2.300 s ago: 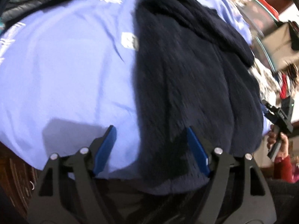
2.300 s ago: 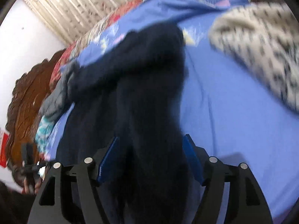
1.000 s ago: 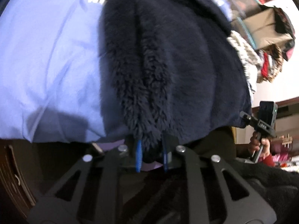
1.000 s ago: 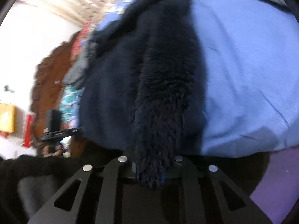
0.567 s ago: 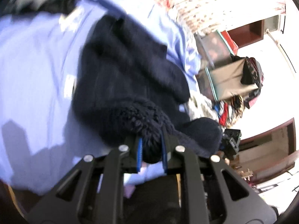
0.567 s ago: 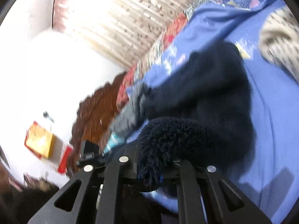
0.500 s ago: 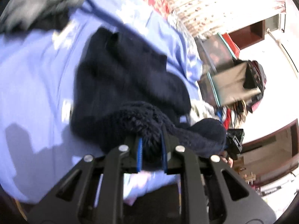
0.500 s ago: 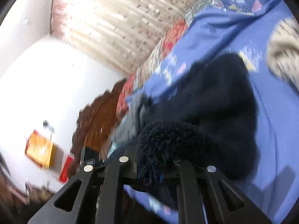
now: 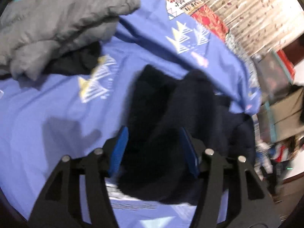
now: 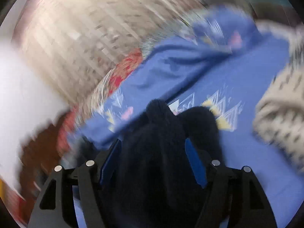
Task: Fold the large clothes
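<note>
The left gripper (image 9: 153,148) is standing with its blue-padded fingers (image 9: 118,150) spread wide apart, clamping nothing, and the dark navy fleece garment (image 9: 171,133) is lying bunched in the gap between them and spreading forward and to the right of it. The fleece is resting on a blue bedsheet (image 9: 47,117) printed with white and yellow triangle shapes, which is stretching out to the left of this gripper and ahead of it. Farther ahead and to the left, a grey padded jacket (image 9: 62,20) is sitting in a heap on the sheet, with a bit of black cloth (image 9: 79,62) showing under its near edge. Beyond the sheet's far side a red patterned cover (image 9: 207,20) and a pale curtain (image 9: 247,13) are showing, and off to the far right a blurred pile of boxes and clothes (image 9: 279,110) is standing. The right gripper (image 10: 153,161) is likewise hanging released, its blue pads (image 10: 195,167) held well apart, with the same navy fleece (image 10: 163,152) mounded between and just ahead of them in two rounded humps. The sheet (image 10: 190,70) is running on ahead of this gripper, and to its right a cream speckled knit garment (image 10: 283,110) is lying on it, smeared by motion. Up and to the left the curtain (image 10: 91,28) and a dark wooden headboard (image 10: 39,152) are visible, both heavily blurred.
</note>
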Tool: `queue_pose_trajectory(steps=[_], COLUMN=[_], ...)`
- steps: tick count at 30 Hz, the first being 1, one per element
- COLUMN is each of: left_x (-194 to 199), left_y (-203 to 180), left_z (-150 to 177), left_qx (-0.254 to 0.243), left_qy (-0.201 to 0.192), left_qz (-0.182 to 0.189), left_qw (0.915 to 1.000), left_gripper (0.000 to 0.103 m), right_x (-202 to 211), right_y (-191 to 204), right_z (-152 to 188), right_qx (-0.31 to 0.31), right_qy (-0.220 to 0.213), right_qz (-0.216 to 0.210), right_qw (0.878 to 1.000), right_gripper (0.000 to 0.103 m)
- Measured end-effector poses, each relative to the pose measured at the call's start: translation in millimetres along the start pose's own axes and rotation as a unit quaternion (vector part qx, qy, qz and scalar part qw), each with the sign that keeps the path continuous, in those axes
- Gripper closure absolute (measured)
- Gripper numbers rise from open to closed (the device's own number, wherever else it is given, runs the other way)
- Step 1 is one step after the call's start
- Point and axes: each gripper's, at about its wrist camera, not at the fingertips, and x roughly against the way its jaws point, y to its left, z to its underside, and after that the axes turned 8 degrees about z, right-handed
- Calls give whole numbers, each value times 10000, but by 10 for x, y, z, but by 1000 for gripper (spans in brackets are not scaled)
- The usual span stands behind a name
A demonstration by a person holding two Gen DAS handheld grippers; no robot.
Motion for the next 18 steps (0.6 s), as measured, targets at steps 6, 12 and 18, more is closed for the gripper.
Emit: queue_pose_trajectory(steps=[6, 12, 18], left_x=[35, -328, -116], left_y=[-382, -866, -635], left_z=[64, -65, -381], left_qx=[-866, -1506, -1019], left_qy=[-150, -134, -1171], left_qz=[218, -251, -270], left_qw=[9959, 9882, 9875], left_gripper=[48, 74, 99], right_x=[-364, -1086, -838], right_y=[846, 1203, 1024], right_z=[-1, 143, -502], right_qx=[842, 656, -236], right_qy=[972, 2095, -136], right_qz=[-662, -911, -1875], right_qw=[9895, 9714, 9819], right_gripper=[13, 66, 66])
